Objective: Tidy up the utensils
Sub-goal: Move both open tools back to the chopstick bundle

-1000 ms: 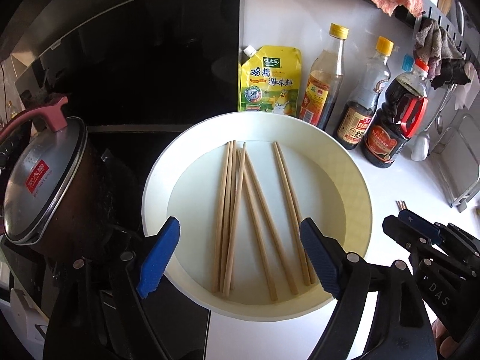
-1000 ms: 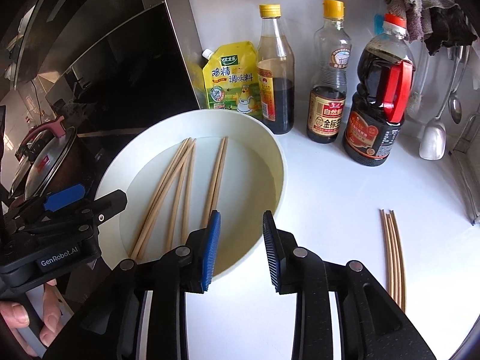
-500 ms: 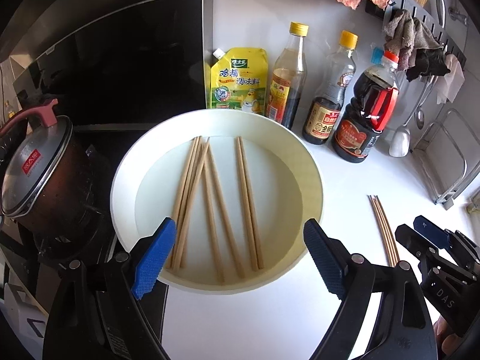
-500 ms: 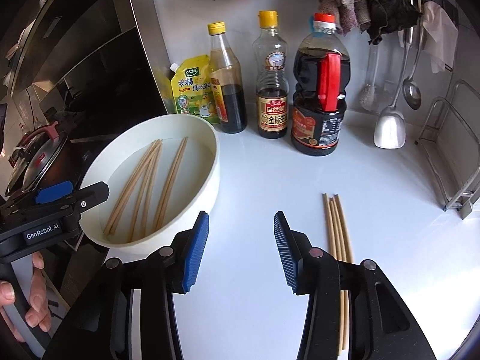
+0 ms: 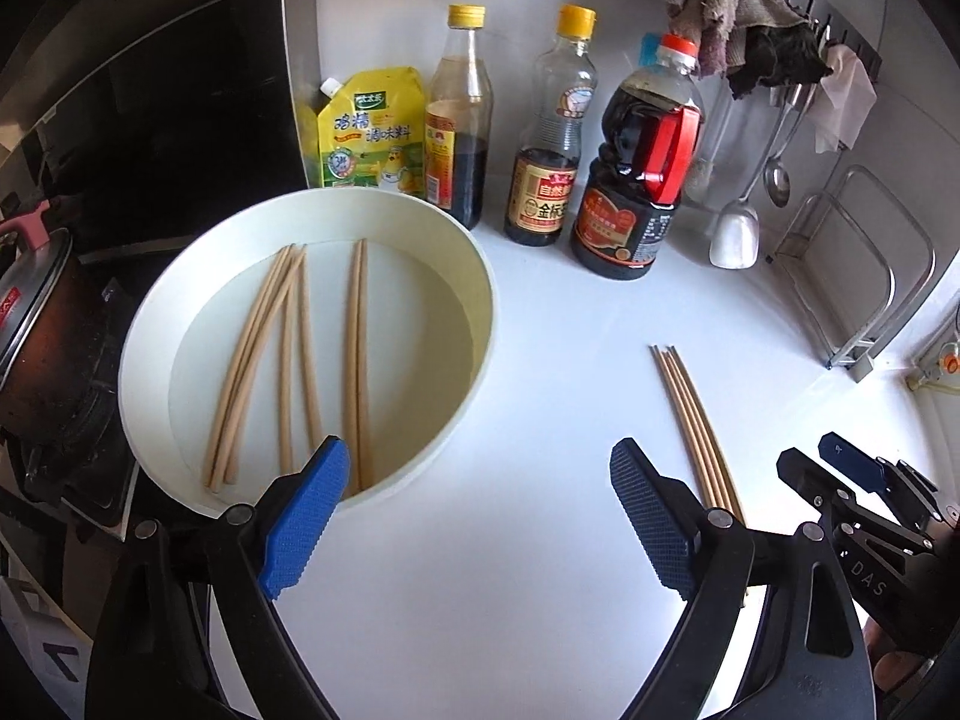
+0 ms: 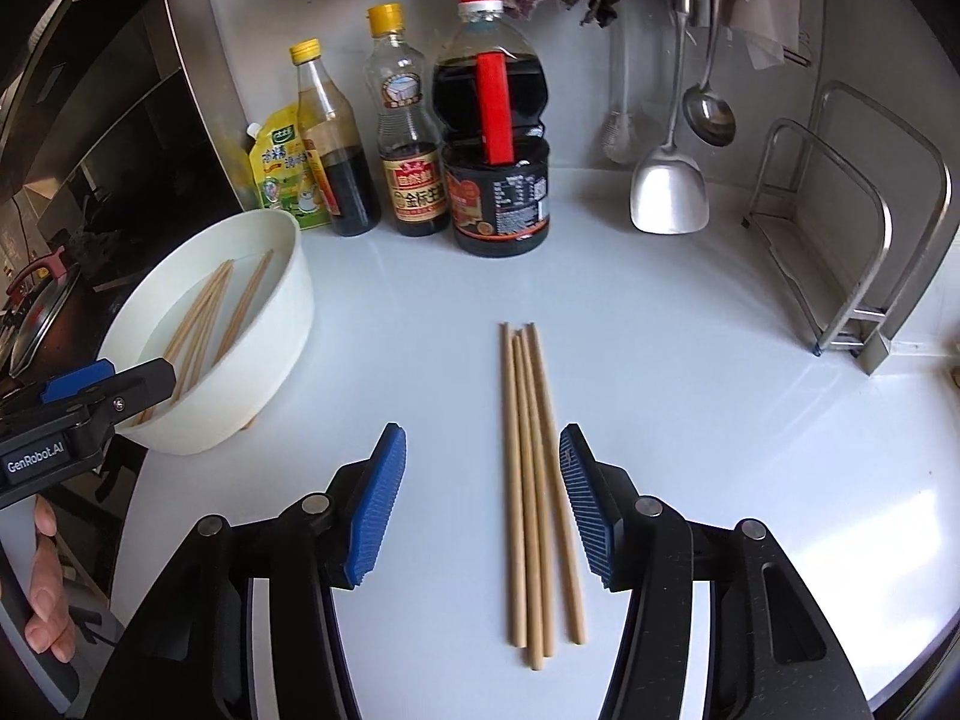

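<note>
Both views have been swung rightward from the round white bowl (image 5: 312, 354) toward four loose wooden chopsticks (image 6: 531, 480) laid on the white surface (image 6: 690, 360). The right tongs (image 6: 483, 504) are held wide open and empty around them, seemingly for gathering. The left tongs (image 5: 480, 516) are likewise held open, empty.

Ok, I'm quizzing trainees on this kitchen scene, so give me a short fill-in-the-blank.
1. The loose chopsticks lie on the ____.
2. The other chopsticks lie inside the white ____.
3. The right tool has its jaws ____.
4. The big soy bottle has a ____ handle.

Missing: counter; basin; open; red
</note>
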Motion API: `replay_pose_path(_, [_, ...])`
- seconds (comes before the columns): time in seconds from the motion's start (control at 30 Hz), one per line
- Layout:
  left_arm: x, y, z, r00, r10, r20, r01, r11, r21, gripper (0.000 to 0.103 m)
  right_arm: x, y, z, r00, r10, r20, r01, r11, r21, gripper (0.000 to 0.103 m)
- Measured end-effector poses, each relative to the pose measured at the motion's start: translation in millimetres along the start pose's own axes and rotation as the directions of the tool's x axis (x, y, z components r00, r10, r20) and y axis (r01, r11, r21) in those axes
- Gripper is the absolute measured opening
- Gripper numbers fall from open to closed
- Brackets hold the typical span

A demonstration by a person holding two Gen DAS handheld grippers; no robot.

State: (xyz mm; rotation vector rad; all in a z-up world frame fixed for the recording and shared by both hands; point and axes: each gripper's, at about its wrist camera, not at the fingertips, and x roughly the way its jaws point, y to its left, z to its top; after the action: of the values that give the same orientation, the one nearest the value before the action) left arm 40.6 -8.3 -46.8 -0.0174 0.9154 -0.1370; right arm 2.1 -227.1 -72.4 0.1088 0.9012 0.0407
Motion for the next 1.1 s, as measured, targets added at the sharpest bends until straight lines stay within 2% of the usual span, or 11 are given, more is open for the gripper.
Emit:
replay_pose_path(0.23, [17.2,-30.8,-10.9,1.000,-0.013,-0.027,0.013,1.000,0.005,0.088,24.9,-36.4,-17.2,0.999,-0.023,-0.042,0.024,1.000,0.019,0.052])
replay_pose_path(0.47, [39.6,-60.7,-25.1,0.999,-0.018,-0.050,0.019,1.000,0.020,0.088,51.8,-54.4,-31.6,0.996,-0.022,-0.086,0.023,1.000,0.008,0.052])
replay_pose_path(0.7, [60.4,-80.2,-39.2,0.997,-0.007,-0.078,0.010,0.999,0.038,0.088,65.8,-54.9,-36.2,0.996,-0.005,-0.089,0.002,0.999,-0.038,0.052])
replay_pose_path(1.1, [77.5,-97.2,-52.0,0.995,0.001,-0.102,0.003,0.999,0.041,0.088,83.0,-52.4,-46.9,0.994,-0.034,-0.106,0.020,0.992,-0.127,0.052])
